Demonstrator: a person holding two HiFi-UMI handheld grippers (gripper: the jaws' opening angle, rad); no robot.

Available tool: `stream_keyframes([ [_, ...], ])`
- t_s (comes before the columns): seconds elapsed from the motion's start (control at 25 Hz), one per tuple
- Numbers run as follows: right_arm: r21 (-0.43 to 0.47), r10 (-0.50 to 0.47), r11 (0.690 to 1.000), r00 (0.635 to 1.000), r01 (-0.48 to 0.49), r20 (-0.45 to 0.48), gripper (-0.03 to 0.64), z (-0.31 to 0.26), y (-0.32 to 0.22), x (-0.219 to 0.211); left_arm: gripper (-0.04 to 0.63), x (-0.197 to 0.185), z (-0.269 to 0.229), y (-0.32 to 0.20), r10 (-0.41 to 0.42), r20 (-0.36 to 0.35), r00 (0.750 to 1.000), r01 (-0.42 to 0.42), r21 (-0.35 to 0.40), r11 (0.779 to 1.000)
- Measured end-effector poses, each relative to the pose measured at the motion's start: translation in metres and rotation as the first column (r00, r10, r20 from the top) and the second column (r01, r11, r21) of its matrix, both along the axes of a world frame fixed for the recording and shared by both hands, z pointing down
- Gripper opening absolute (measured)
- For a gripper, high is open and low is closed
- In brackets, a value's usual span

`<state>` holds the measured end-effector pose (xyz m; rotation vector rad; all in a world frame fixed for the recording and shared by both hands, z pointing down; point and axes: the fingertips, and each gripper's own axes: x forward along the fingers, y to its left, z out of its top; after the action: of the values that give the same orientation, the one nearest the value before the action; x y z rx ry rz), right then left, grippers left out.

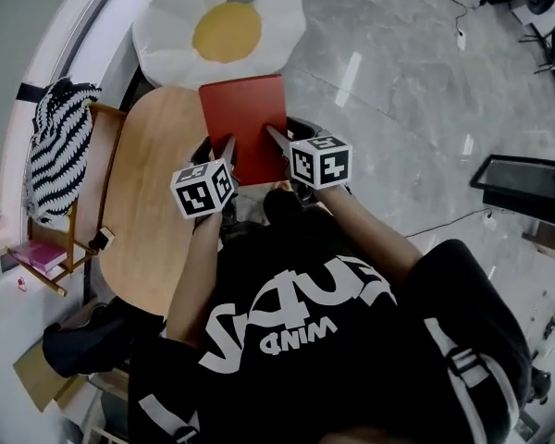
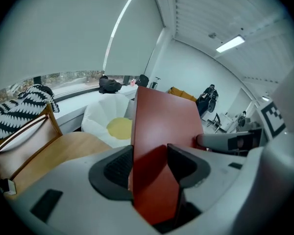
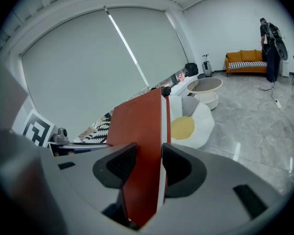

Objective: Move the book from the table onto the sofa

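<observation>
– Left tool [image 1: 220, 148] and right tool [image 1: 282, 141] are each clamping a near corner of the red book [image 1: 245, 114]; I'm holding it in the air above the counter's [image 1: 148, 211] far edge.
– Handling?
– Stiff, light, a bit slick, I'm judging; gripping both corners is steadying it. It isn't lying on the sofa yet.

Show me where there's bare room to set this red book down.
The wooden tabletop is bare from the chair across to the person. The daisy-shaped cushion, just beyond the red book, carries nothing. The grey floor to its right is open. It is crowded at the left, where the striped cloth drapes the chair.
</observation>
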<state>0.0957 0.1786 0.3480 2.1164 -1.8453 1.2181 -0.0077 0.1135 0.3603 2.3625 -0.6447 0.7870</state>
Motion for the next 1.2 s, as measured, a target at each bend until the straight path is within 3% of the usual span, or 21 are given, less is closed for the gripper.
stream_keyframes([
  [0.2,0.019,0.050,0.999,0.999,-0.050,0.009,0.164,-0.001,0.010,0.042,0.230,0.044,-0.004,0.005,0.052,0.011,0.999,-0.052,0.022,0.998],
  [0.48,0.046,0.057,0.997,0.998,-0.058,0.023,0.164,-0.011,0.010,0.082,0.230,0.085,-0.017,0.005,0.047,0.017,0.999,-0.048,0.051,0.998],
  [1.2,0.054,0.116,0.992,0.993,-0.116,-0.002,0.164,-0.010,-0.061,0.192,0.230,0.199,-0.013,-0.071,0.098,-0.014,0.995,-0.097,0.058,0.994],
])
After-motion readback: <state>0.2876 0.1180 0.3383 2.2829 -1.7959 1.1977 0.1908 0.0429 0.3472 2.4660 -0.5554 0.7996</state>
